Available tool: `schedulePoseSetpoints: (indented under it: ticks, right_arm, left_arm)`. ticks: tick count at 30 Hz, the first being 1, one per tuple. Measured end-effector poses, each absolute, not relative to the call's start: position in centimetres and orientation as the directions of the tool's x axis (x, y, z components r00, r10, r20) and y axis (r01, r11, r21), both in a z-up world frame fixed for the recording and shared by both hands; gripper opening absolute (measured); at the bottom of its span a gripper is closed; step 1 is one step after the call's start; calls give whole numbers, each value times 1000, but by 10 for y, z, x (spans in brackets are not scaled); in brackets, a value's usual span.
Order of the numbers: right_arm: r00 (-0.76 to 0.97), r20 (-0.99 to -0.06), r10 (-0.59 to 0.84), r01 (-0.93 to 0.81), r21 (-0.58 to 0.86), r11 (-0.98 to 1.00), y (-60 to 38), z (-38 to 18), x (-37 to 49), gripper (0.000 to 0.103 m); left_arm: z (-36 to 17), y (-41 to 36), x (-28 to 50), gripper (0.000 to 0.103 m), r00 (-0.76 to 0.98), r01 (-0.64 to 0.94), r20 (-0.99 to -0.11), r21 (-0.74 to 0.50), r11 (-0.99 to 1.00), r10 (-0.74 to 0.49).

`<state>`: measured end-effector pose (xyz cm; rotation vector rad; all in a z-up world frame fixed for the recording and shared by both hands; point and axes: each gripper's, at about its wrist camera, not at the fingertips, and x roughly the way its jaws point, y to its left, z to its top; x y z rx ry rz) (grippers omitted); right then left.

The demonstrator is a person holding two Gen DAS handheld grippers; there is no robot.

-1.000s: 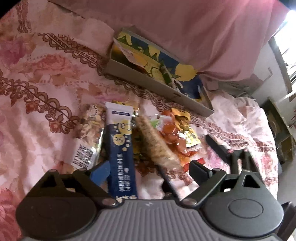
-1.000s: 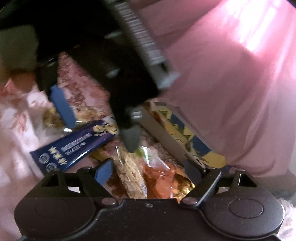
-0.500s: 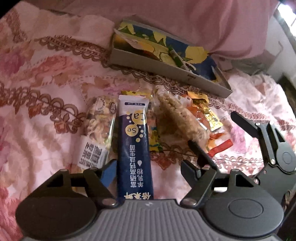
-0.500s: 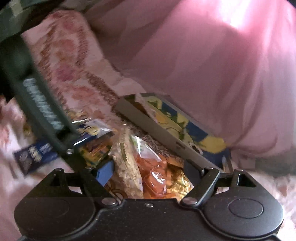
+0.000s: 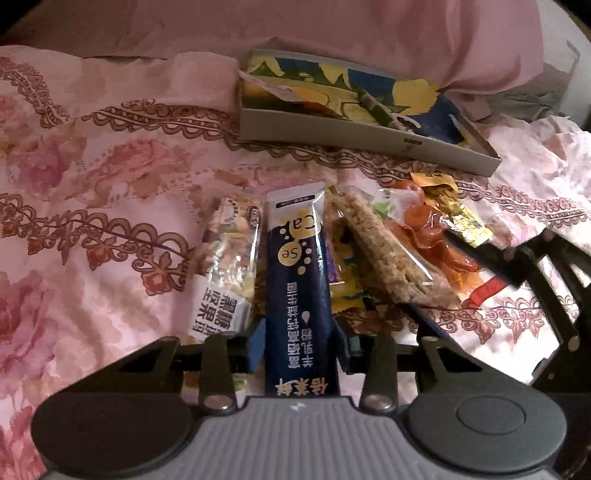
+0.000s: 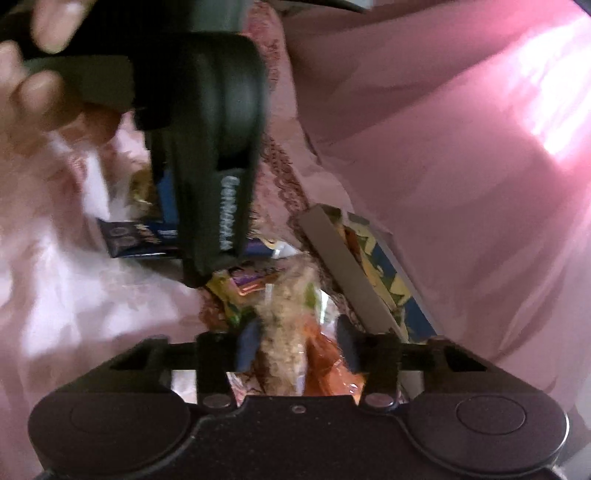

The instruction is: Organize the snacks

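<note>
Left gripper: we've got the jaws just closing in, both pads now hard against the flanks of the navy milk-powder sachet, near its bottom end.
Right gripper: jaws just narrowing too, straddling the grain bar and the orange snack packet; the view is blurred, so we can't say the pads are biting yet.
Where the snacks are: all bunched on the floral bedspread. We read, from the left wrist view, a nut mix pouch just beside the sachet on one side, the grain bar in its clear wrapper on the other, then the orange packet and a gold foil wrapper.
Destination, we reckon: the shallow printed box lying open further up the bed, near the pink curtain.
How the sachet handles: light, flat, glossy film, so we'd call it slippery; it will likely flop from an end grip, and mid-length would carry it straighter.
How the grain bar handles: stiffish but crumbly, loose crinkly wrapper; we'd take the bar itself, gently, not the film.
Crowding: the left gripper looms right over the right one's view, a hand behind it.
</note>
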<state>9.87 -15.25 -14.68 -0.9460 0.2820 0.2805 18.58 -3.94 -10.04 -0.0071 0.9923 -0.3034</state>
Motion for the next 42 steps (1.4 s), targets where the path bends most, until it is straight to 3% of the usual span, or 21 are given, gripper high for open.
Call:
schedulePoseSetpoints:
  ticks: [2,4,8,11,14,28,36,42]
  right_arm:
    - [924,-367,110,-358,-723,591,-153,-141,100,23]
    - [917,-384,105,-352,-657,667,-156,-128,105,23]
    - [884,-455,106,-262,-294,919,-186,-88,126,23]
    - [851,-508,132,-153,0,988,-221,-78,139,23]
    - [836,-534,127,-77,114,990,-238,-82,148,24]
    - [823,-553,132,-200,-65,978,-208,-113,163,34]
    - [834,-540,109,-100,45,994,-225,-107,170,24]
    - [838,-535,107,-109,29,994,-221,-100,164,22]
  left_arm:
    - [-100,-39,186,42,508,246,-822,-150,958,-259]
    - [-99,-35,187,41,504,234,-819,-176,956,-275]
    - [-98,-20,192,41,479,176,-797,-323,930,-368]
    - [-101,-11,196,41,455,132,-779,-421,898,-432]
    - [-104,-7,198,41,440,106,-771,-465,879,-461]
    - [-109,-5,202,41,438,90,-778,-460,883,-450]
    - [-111,-8,210,42,447,95,-777,-451,887,-443]
    - [-109,-10,208,39,460,116,-773,-436,892,-437]
